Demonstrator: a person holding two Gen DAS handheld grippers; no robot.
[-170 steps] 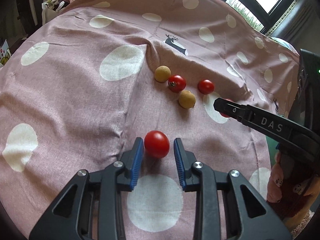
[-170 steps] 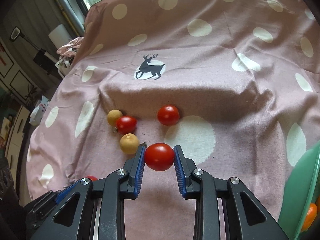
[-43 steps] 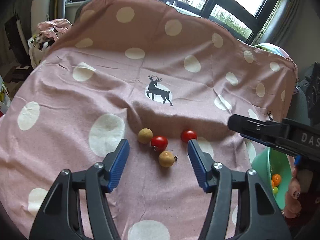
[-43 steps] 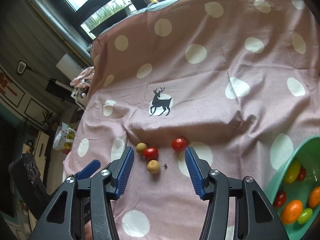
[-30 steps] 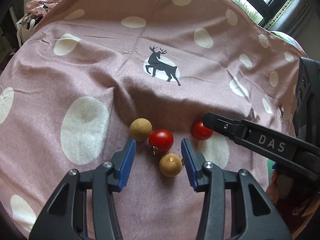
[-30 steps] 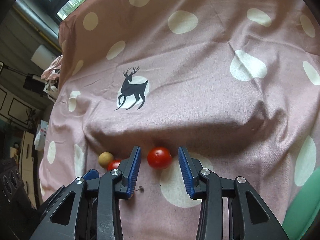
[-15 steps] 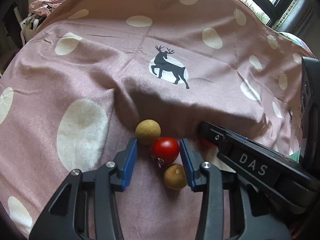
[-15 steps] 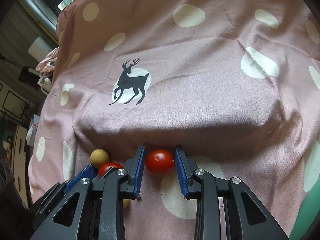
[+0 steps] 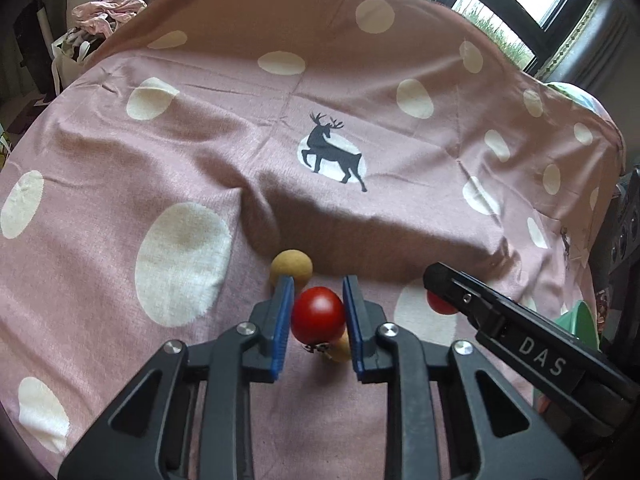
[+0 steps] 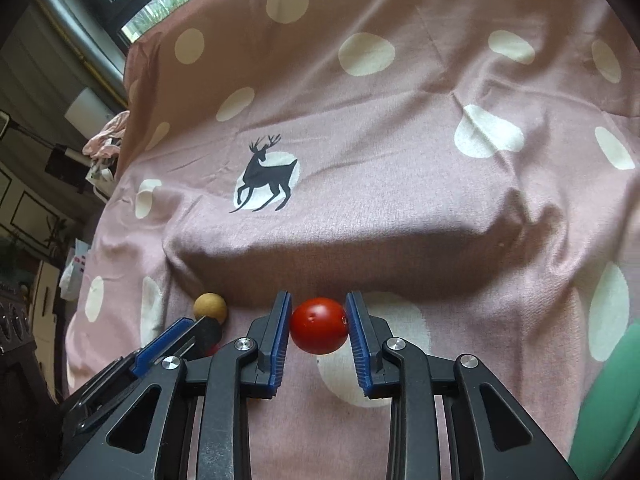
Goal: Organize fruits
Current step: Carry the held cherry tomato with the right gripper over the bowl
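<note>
My left gripper (image 9: 318,312) is shut on a red tomato (image 9: 318,315) on the pink dotted cloth (image 9: 200,152). A tan round fruit (image 9: 291,267) lies just beyond its left finger and another tan fruit (image 9: 341,351) shows partly under its right finger. My right gripper (image 10: 319,326) is shut on a second red tomato (image 10: 319,325); in the left wrist view that tomato (image 9: 439,305) peeks out beside the right gripper's finger (image 9: 520,336). The far tan fruit (image 10: 210,307) also shows in the right wrist view.
A green bowl (image 10: 608,400) stands at the right edge, its rim (image 9: 580,320) also in the left wrist view. The cloth rises in a fold (image 10: 360,248) just behind the fruits. A deer print (image 9: 332,156) lies farther back.
Both grippers closed from wide open onto their tomatoes. Each moved down and forward to the fruit cluster over the last second.
</note>
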